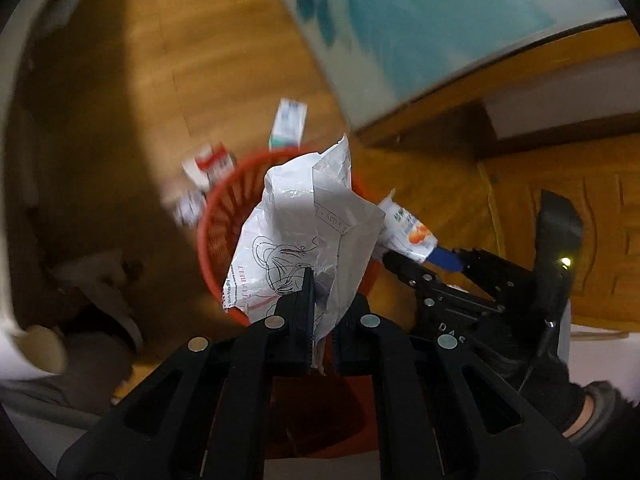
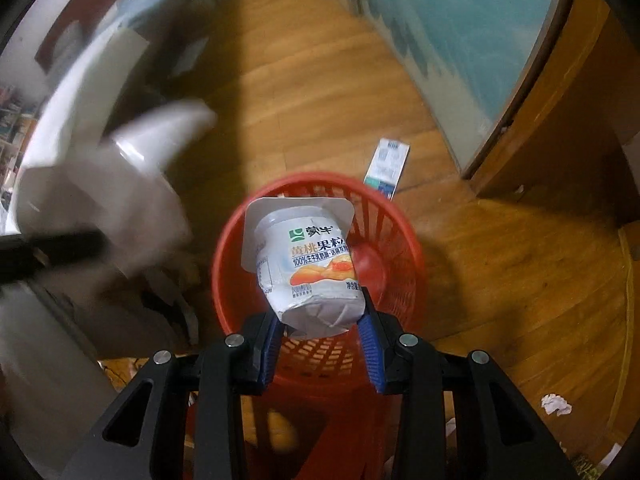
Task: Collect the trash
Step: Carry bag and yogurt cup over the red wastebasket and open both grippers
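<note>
Both loads above the red basket (image 2: 320,240). My left gripper (image 1: 322,320) is nearly closed, pinching a crumpled wrapper (image 1: 308,232); my right gripper (image 2: 320,336) is partly open, blue pads clamping a yogurt cup (image 2: 304,264) at its crushed base. Risks, in my judgement: the light wrapper may drift past the rim; the tilted cup may strike it and bounce out. A carton (image 2: 387,168) lies on the floor beyond the basket.

One red mesh wastebasket (image 2: 384,240); around it on the floor, two cartons (image 1: 288,122) (image 1: 210,164), one crumpled paper ball (image 2: 555,404); above it, one yogurt cup (image 2: 308,268) and one plastic bag (image 1: 308,224).
</note>
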Available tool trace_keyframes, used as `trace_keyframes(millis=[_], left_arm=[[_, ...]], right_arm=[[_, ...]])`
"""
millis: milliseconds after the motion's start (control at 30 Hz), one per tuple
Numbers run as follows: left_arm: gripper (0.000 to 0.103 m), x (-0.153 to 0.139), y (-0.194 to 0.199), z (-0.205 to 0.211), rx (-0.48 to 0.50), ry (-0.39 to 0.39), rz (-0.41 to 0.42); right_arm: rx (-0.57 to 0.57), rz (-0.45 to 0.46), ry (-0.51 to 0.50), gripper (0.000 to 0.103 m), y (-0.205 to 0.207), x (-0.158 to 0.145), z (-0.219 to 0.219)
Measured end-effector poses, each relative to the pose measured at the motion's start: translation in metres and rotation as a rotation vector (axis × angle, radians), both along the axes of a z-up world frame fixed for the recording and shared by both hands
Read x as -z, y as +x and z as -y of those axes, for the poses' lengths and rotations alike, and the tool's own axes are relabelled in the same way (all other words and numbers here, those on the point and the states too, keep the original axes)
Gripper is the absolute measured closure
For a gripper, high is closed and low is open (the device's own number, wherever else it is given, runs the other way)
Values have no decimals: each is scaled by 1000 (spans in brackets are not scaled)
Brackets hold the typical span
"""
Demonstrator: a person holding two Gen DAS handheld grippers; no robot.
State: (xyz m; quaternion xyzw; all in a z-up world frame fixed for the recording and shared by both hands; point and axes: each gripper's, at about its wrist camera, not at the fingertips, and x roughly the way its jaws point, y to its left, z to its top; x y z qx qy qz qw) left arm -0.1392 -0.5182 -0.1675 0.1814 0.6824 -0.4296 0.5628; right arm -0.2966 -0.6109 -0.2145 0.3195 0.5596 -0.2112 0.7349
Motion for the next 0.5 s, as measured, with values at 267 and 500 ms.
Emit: trace_keyframes(millis=[267,500], left_arm=[[56,19,-3,-1,11,94,-28],[29,-18,14,-5,-62,-21,54]], right_arm=[[-9,41,-40,37,15,-11,1],[-5,88,-154,37,19,-42,6]])
